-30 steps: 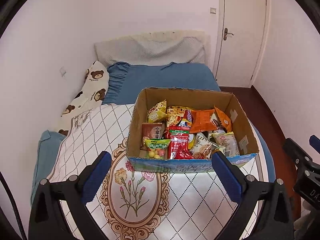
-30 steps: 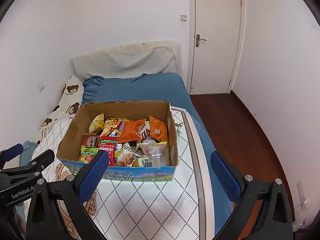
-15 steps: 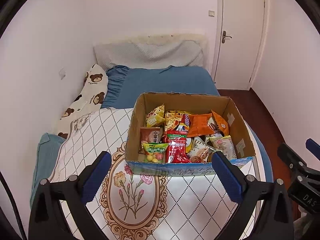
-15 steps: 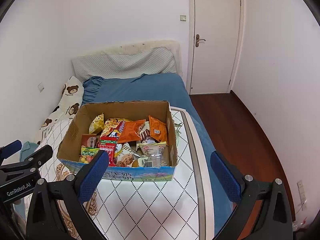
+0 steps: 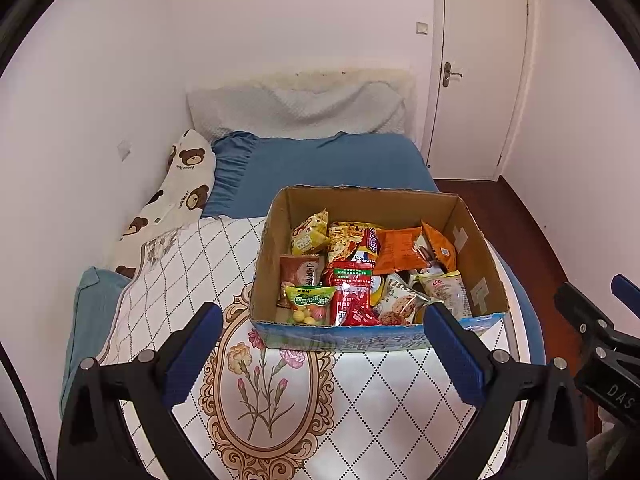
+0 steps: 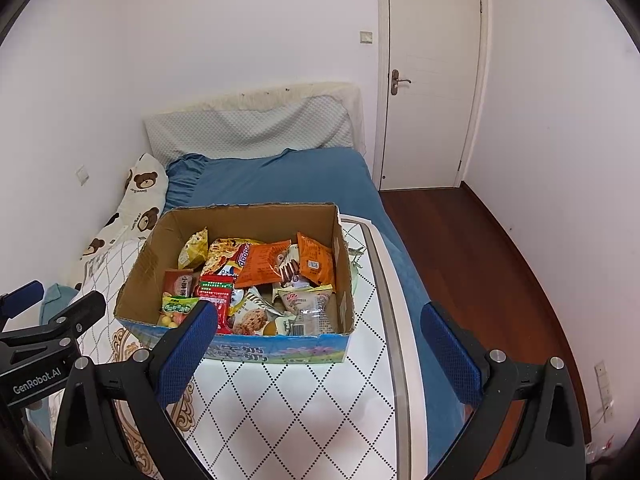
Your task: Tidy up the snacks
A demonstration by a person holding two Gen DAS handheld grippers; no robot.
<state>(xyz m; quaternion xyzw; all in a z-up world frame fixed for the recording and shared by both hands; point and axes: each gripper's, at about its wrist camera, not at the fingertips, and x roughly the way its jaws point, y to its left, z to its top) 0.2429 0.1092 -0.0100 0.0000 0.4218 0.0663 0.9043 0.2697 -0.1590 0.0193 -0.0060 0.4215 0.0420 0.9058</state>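
Left gripper (image 5: 324,354): jaws spread wide, blue pads apart, nothing between them. Right gripper (image 6: 320,350): likewise released, jaws wide, empty. Both hover above a white tabletop (image 5: 376,412) with a diamond grid and a floral oval motif. Cardboard box (image 5: 476,248) sits on the tabletop just ahead of both grippers; from the left gripper it lies ahead and slightly toward its right finger, from the right gripper ahead and toward its left finger. Neither gripper touches the box. Box is open-topped and filled with loose snack packets: green candy bag (image 5: 310,300) at the near corner closest to the left gripper, red packet (image 5: 350,300) just beside it, orange chip bag (image 5: 398,250) farther in, yellow packet (image 5: 310,234) toward the far side, clear-wrapped pastry (image 6: 308,308) at the near corner closest to the right gripper. Beyond the box: bed with blue sheet (image 6: 288,180), bear-print pillow (image 5: 182,196), white door (image 6: 432,76).
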